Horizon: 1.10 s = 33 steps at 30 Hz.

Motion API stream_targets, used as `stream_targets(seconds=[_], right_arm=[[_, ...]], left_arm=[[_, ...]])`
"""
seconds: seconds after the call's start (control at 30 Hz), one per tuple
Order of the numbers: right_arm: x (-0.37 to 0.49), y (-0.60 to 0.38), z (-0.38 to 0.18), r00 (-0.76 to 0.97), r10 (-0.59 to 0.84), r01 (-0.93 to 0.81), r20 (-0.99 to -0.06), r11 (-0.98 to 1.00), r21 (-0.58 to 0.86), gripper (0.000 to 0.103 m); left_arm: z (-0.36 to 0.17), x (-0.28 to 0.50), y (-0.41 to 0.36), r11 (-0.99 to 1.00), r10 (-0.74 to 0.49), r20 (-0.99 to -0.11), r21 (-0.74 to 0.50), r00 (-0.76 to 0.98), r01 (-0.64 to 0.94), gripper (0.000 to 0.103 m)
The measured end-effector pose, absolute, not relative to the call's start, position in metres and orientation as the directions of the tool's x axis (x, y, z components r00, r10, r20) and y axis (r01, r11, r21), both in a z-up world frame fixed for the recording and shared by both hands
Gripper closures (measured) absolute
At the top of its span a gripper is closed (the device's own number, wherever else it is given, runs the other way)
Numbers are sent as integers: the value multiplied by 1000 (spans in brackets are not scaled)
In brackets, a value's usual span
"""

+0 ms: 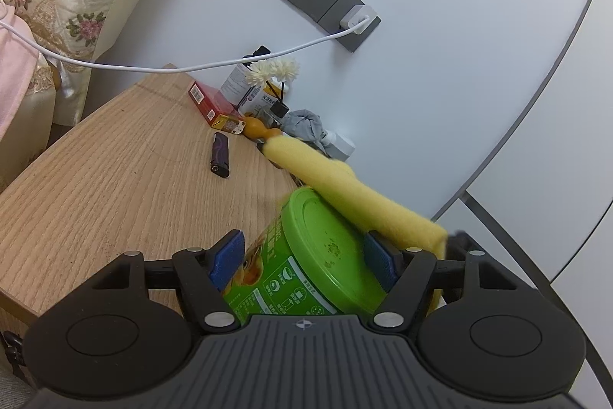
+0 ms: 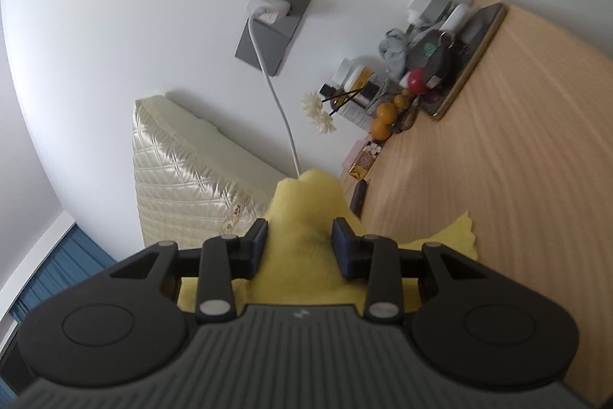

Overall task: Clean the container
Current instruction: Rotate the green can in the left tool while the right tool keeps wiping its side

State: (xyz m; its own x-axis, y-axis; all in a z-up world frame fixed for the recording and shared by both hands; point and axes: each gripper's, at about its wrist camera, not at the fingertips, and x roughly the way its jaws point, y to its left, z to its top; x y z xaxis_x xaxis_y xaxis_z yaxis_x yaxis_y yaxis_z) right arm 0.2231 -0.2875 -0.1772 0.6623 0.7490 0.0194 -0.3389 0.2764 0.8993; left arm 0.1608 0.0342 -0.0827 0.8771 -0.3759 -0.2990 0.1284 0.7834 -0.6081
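A green container with a green lid is held between the blue pads of the left gripper, one pad pressed on each side of its body, so the jaws are clamped on it. The container is tilted, its printed wall toward the camera and its lid turned away, and it is held above the near edge of a wooden table. A folded yellow cloth is laid across the upper right rim of the lid, touching it, and reaches out past the container toward the clutter at the wall.

In the right wrist view, the same yellow cloth is gripped between the fingers of the right gripper, the jaws closed on its bunched middle, with loose corners spread out to both sides below the fingers.

On the table a purple lighter is seen lying flat, well apart from the container, with a red box and white artificial flowers beyond it. A white charging cable is hung from a grey wall socket.
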Motion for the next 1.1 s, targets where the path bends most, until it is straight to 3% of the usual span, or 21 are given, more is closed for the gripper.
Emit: stream_targets(seconds=[1.1], right_arm=[[230, -284, -177, 670, 742, -329, 28, 263, 907, 65]], left_arm=[[-75, 156, 34, 815, -382, -280, -551, 881, 179, 31]])
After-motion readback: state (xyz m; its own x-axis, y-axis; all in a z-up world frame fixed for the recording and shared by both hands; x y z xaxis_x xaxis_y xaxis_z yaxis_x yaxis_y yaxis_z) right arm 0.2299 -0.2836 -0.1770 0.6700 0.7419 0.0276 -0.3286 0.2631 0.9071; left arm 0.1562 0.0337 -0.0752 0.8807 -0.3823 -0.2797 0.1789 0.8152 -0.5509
